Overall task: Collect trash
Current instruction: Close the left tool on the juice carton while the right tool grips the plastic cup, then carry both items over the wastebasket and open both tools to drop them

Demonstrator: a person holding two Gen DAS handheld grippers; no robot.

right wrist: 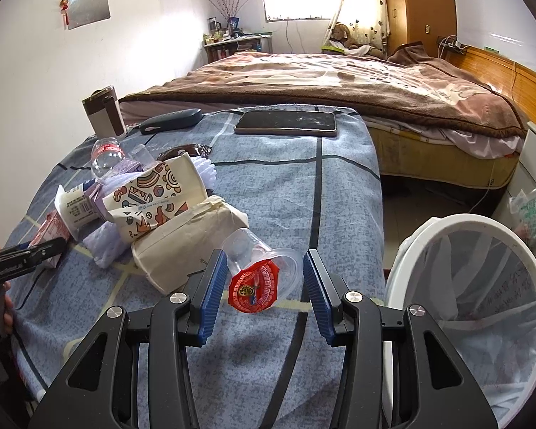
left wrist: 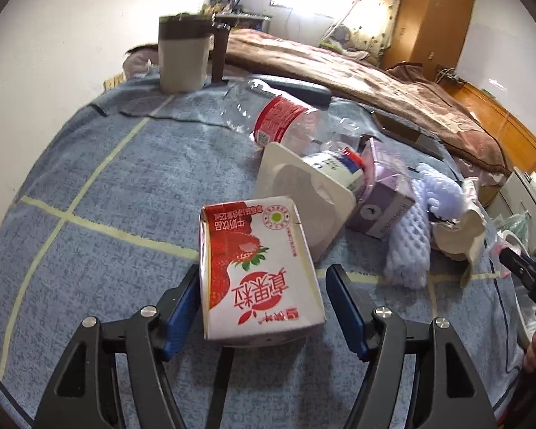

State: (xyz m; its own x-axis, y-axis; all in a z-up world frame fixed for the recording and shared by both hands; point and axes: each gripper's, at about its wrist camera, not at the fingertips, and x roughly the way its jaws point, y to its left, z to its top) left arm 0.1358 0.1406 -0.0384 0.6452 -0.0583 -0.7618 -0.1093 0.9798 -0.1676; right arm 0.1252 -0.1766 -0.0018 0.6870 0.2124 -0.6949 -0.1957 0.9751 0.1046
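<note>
Now we hold the left tool (left wrist: pixel 262 291) spread wide around a strawberry milk carton (left wrist: pixel 257 268) lying flat on the blue cloth of the table (left wrist: pixel 89 214); its left pad touches or nearly touches the carton's side, while the right pad stands apart from it, so nothing is gripped. Just behind the carton lie a white plastic tray (left wrist: pixel 296 186), a crushed clear bottle (left wrist: pixel 278 114) with a red label, a small purple box (left wrist: pixel 382 203) and white foam netting (left wrist: pixel 411 236). Our right tool (right wrist: pixel 264 284) is also wide open, its pads either side of a clear plastic cup (right wrist: pixel 264 268) with a red foil lid, tipped on its side near the table's edge, neither pad pressing it. A white bin (right wrist: pixel 482 304) stands just right of the table, beside the right tool.
</note>
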